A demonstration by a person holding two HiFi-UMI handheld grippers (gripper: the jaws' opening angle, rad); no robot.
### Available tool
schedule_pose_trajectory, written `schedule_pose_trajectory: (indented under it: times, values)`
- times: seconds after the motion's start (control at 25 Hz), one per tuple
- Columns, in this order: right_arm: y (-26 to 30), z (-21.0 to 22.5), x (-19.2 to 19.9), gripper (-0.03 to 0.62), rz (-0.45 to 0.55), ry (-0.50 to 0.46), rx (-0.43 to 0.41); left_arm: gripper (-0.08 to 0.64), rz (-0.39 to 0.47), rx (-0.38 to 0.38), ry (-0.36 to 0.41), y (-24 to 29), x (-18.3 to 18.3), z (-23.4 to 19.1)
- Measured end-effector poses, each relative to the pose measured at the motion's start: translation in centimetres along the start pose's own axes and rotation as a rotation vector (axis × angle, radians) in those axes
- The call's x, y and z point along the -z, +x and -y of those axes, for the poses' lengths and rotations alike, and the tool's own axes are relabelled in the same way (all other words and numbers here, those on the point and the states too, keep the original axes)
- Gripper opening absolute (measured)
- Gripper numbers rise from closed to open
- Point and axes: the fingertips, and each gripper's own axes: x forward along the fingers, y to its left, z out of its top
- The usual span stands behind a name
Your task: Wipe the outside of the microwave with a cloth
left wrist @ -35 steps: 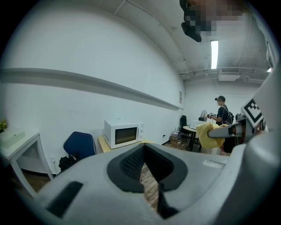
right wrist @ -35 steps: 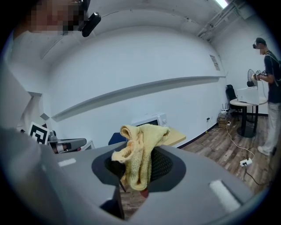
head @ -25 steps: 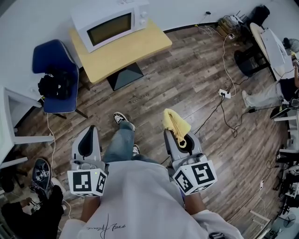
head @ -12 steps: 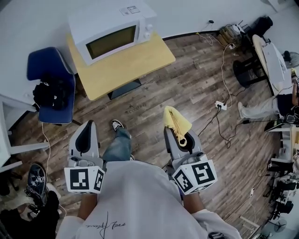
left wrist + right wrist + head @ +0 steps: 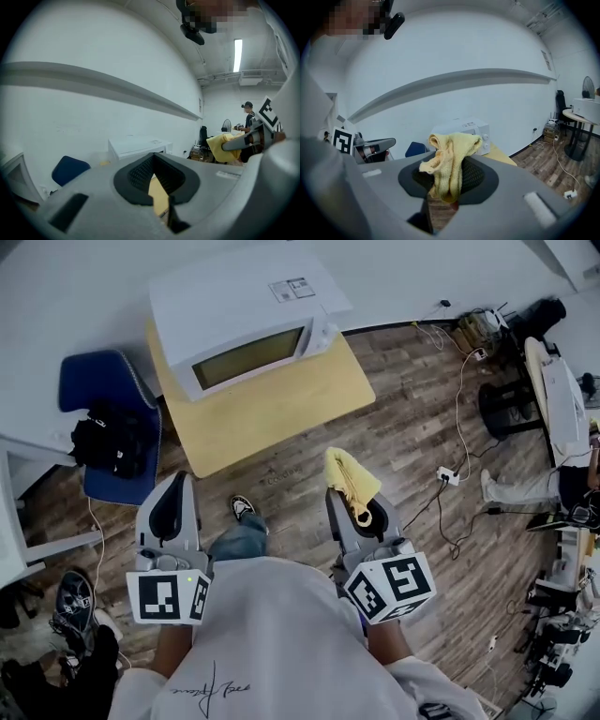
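Microwave (image 5: 248, 320) stands at the back of the yellow worktop (image 5: 281, 404), against the wall and well ahead of both grippers, so by the look of it no wiping has begun. The right gripper (image 5: 351, 504) has its jaws clenched on the yellow cloth (image 5: 350, 476), which bunches out past the tips, probably so that a soft wad meets the casing first. The left gripper (image 5: 172, 491) hangs alongside with jaws closed on nothing, seemingly just kept clear.
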Motion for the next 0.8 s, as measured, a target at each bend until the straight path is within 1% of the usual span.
schedule_pose_trajectory:
  times: [0.12,0.32,0.56,0.68,0.8]
  values:
    - [3.3,0.0,-1.5,0.114,-0.015,-0.007,-0.003,-0.003,-0.008,0.0,-0.009,2.2,-0.5,-1.7]
    - [7.9,-0.3,-3.9,0.107,-0.034,-0.053,-0.028,-0.005,-0.007,0.002,-0.047,5.2,-1.2,-4.0]
    - [11.9,-0.4,-5.1,0.106,-0.074,-0.107,-0.071,-0.005,0.002,-0.026,-0.084,7.3,-1.7,-6.1]
    - [13.3,0.0,-6.2,0.106,-0.067,-0.102,-0.097,-0.005,-0.001,-0.048,-0.093,8.1,-2.0,-6.7]
    - [14.7,0.6,-8.0,0.106,-0.028,-0.105,-0.124,-0.005,0.007,-0.068,-0.086,9.2,-2.6,-6.9]
